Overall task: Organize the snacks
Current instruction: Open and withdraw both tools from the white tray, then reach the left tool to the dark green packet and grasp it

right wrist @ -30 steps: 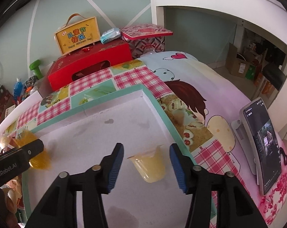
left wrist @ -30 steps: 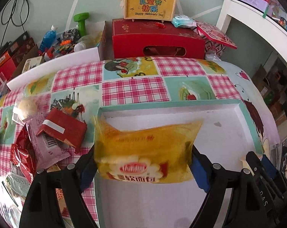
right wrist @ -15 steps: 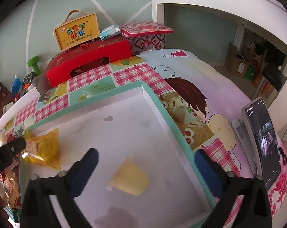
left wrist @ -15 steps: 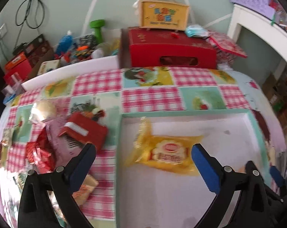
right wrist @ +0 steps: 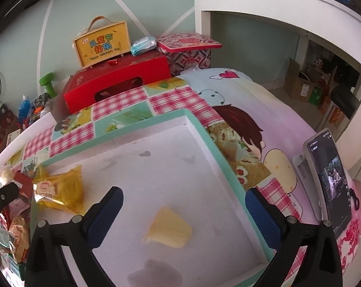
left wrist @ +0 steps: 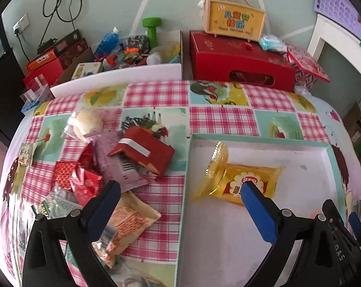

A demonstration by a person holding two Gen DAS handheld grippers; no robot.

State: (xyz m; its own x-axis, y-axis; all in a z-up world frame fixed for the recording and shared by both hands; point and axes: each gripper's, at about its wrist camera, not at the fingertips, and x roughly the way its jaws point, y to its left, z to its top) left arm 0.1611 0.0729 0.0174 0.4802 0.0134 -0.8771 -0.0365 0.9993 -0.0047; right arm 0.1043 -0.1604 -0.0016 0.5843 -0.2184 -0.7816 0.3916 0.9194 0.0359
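The tray (right wrist: pixel 218 148) holds the yellow packet (left wrist: pixel 240 179) near its left wall and the jelly cup (right wrist: pixel 168 227) near the front; the centre floor is bare. Left tool (left wrist: pixel 178 201) and right tool (right wrist: pixel 184 205) are spread wide, holding nothing.

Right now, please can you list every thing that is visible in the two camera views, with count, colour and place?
tray: one, white inside with teal rim, on the tablecloth
yellow bread packet: one, yellow, in the tray by its left wall
jelly cup: one, pale yellow, on its side in the tray
loose snack pile: several packets, red, purple, orange, on the cloth left of the tray
red box: one, behind the table
yellow case: one, on the red box
phone: one, on a stand, right of the tray
left gripper: open, empty
right gripper: open, above the jelly cup
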